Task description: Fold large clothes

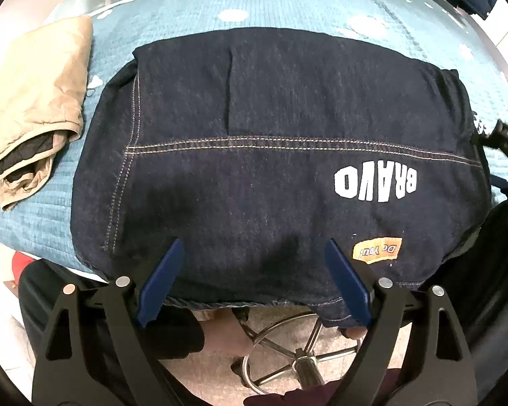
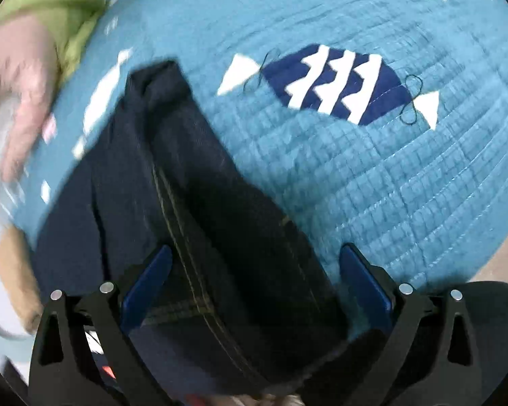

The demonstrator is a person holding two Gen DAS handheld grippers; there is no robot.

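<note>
Left wrist view: folded denim garment [image 1: 271, 169] lies flat beyond the wide-apart left gripper [image 1: 254, 280]; right gripper [image 2: 254, 284] gapes, straddling its edge.

Even, soft light fills both fisheye views, edges bowed and vignetted black. The left wrist view is sharp; the right wrist view smears with motion blur, worst at its left edge.

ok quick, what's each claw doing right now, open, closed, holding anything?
Left claw: open over the denim garment, gripping nothing.
Right claw: open, garment edge between its fingers, not pinched.
</note>
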